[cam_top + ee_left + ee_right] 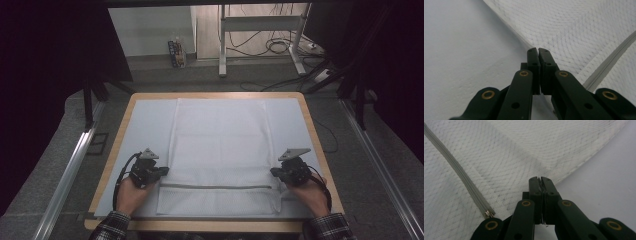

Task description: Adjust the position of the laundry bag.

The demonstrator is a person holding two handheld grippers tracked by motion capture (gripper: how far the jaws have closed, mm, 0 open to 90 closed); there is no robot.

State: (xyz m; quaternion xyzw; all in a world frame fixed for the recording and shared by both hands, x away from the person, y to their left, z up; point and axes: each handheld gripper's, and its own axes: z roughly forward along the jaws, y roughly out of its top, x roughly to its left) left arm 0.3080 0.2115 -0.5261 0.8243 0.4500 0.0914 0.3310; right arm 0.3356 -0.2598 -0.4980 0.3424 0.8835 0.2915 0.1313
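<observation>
We pinch the white mesh bag (220,145), spread flat on the table (310,125), with both tools: left gripper (164,170) clamped on its left edge, right gripper (273,171) clamped on its right edge, just above the zipper (215,187).

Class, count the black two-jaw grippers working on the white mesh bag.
2: the left gripper pinches the mesh bag at its left edge, the right gripper at its right edge, both beside the zipper.

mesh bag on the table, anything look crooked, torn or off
Nothing stands out. The white mesh bag lies flat and square on the table, its zipper running straight across the near end. The left claw and right claw are pinched shut on its side edges.
</observation>
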